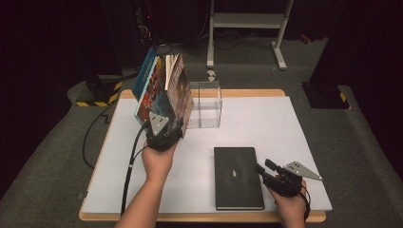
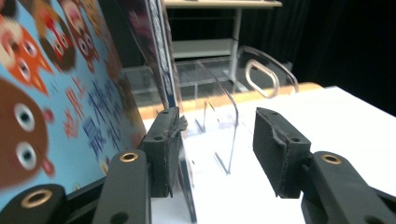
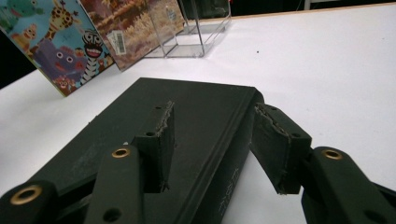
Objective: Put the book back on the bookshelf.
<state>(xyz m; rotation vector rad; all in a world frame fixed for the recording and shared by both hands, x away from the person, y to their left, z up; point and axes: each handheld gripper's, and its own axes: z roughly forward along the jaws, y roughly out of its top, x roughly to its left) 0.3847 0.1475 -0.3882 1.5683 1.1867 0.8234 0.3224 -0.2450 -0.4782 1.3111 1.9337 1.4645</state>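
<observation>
White tabletop (image 1: 294, 128) holds a clear acrylic book stand (image 1: 205, 104) at far centre, with colourful children's picture books (image 1: 161, 88) leaning hard to the left against it. The left gripper (image 1: 164, 129) sits at the near edge of the leaning books; in the left gripper view its jaws stand half spread, one pad (image 2: 166, 149) against the nearest cover, the other pad free, nothing pinched. A flat black hardcover book (image 1: 237, 176) lies near right on the table. The right gripper (image 1: 267, 172) is at its right edge; in the right gripper view the jaws straddle the spine edge (image 3: 233, 154), part open, pads not pressing.

Risks, judged: the leaning books look propped by one pad alone, so if the left gripper pulls away they could slide flat or knock the light stand. The right jaws sit shallow on the spine; closing there could skid off or only drag the black book instead of lifting it.
</observation>
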